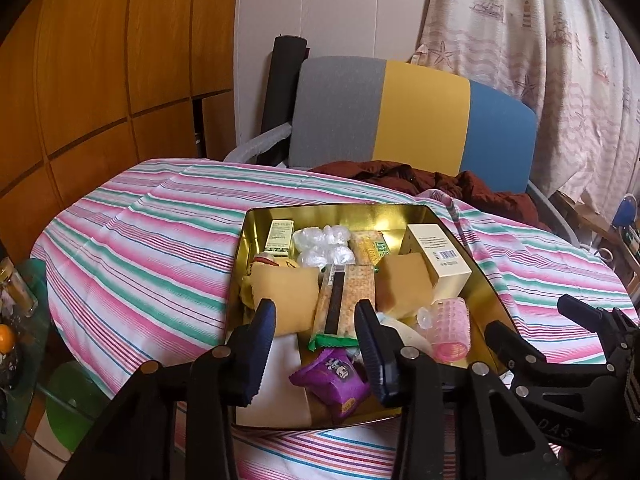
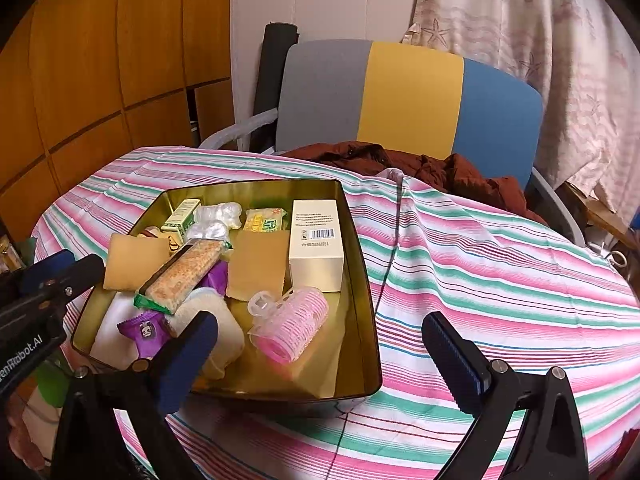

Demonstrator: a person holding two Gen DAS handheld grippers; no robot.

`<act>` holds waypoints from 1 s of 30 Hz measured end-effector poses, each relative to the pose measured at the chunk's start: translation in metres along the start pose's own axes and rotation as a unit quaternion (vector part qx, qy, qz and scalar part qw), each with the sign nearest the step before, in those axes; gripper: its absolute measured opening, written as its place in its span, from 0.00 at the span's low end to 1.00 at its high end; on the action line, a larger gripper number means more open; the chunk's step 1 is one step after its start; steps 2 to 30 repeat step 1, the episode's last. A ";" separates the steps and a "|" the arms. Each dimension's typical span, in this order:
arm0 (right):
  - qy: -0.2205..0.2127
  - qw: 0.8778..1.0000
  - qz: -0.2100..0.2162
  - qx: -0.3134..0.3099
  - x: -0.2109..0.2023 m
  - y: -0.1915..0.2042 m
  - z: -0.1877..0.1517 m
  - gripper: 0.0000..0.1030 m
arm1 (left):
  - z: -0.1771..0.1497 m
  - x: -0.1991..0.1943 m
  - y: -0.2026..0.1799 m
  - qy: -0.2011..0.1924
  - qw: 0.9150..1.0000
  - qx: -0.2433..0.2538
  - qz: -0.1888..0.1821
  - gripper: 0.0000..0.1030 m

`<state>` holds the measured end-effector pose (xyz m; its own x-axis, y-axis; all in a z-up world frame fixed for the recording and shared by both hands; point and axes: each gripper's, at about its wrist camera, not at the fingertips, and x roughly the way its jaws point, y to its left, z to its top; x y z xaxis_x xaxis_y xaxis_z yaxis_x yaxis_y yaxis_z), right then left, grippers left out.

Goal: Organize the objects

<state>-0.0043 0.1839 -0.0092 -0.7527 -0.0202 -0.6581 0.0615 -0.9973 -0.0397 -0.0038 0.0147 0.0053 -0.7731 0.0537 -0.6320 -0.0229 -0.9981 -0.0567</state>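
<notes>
A gold tin (image 1: 340, 208) (image 2: 260, 190) sits on the striped tablecloth, filled with several items. A cream box (image 1: 440, 260) (image 2: 316, 240) lies at its right side, with a pink hair roller (image 1: 450, 330) (image 2: 292, 316) in front of it. A cracker pack (image 1: 344, 300) (image 2: 188, 272) rests in the middle on top of the others, a purple snack packet (image 1: 336, 380) (image 2: 146, 328) nearer me. My left gripper (image 1: 316, 322) (image 2: 76, 266) hovers open over the tin's near left part, nothing in it. The right gripper (image 2: 318, 320) (image 1: 532, 320) is wide open above the tin's near right corner, also holding nothing.
Beyond the table stands a chair (image 1: 420, 116) with a grey, yellow and blue back and a dark red jacket (image 1: 420, 180) draped on it. Wooden cabinets fill the left, a curtain (image 1: 540, 40) the right. A glass side table (image 1: 24, 320) with jars is low at the left.
</notes>
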 end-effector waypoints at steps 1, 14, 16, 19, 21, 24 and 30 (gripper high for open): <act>0.000 1.000 0.000 0.001 0.000 -0.001 0.000 1.00 | 0.000 0.001 0.000 0.003 1.000 -0.001 0.000 0.40; 0.000 1.000 0.000 0.001 0.000 -0.001 0.000 1.00 | 0.000 0.001 0.000 0.003 1.000 -0.001 0.000 0.40; 0.000 1.000 0.000 0.001 0.000 -0.001 0.000 1.00 | 0.000 0.001 0.000 0.003 1.000 -0.001 0.000 0.40; 0.000 1.000 0.000 0.001 0.000 -0.001 0.000 1.00 | 0.000 0.001 0.000 0.003 1.000 -0.001 0.000 0.40; 0.000 1.000 0.000 0.001 0.000 -0.001 0.000 1.00 | 0.000 0.001 0.000 0.003 1.000 -0.001 0.000 0.40; 0.000 1.000 0.000 0.001 0.000 -0.001 0.000 1.00 | 0.000 0.001 0.000 0.003 1.000 -0.001 0.000 0.40; 0.000 1.000 0.000 0.001 0.000 -0.001 0.000 1.00 | 0.000 0.001 0.000 0.003 1.000 -0.001 0.000 0.40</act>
